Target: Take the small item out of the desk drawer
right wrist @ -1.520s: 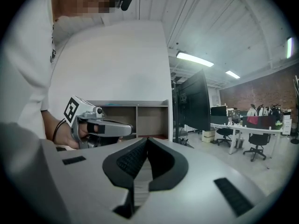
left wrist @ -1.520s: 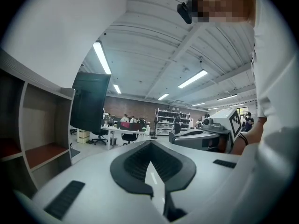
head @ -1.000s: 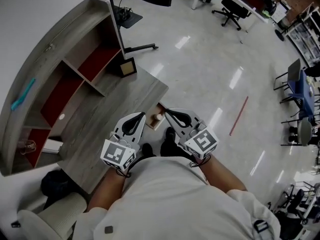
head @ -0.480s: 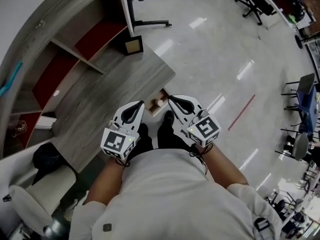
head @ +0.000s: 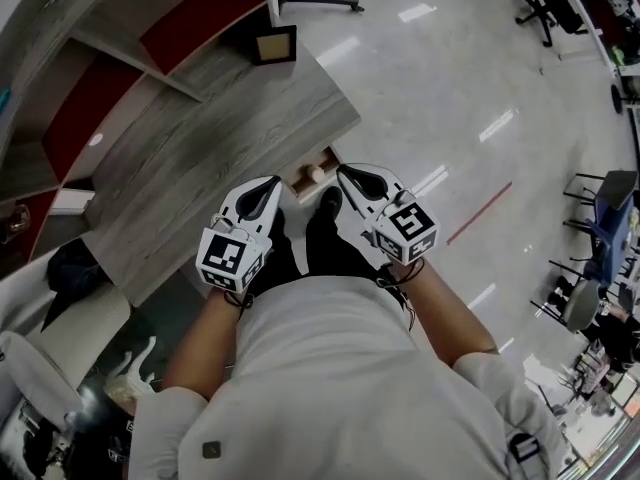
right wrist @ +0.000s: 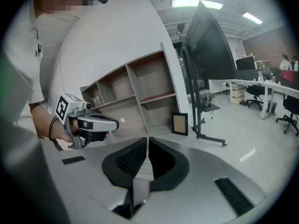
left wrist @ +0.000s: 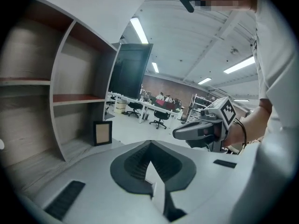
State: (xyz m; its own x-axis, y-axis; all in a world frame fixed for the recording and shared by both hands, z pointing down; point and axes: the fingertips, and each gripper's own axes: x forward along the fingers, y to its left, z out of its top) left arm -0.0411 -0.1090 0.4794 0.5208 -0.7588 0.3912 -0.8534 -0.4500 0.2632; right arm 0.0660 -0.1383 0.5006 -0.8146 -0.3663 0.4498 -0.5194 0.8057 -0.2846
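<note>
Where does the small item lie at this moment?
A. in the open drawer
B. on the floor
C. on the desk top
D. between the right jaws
A: the head view shows the small item inside the open drawer, while the left gripper and right gripper are shut and empty.

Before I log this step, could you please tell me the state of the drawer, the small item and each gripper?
drawer: open
small item: lying in the drawer, not held
left gripper: shut, empty
right gripper: shut, empty
picture frame: standing on the desk
</note>
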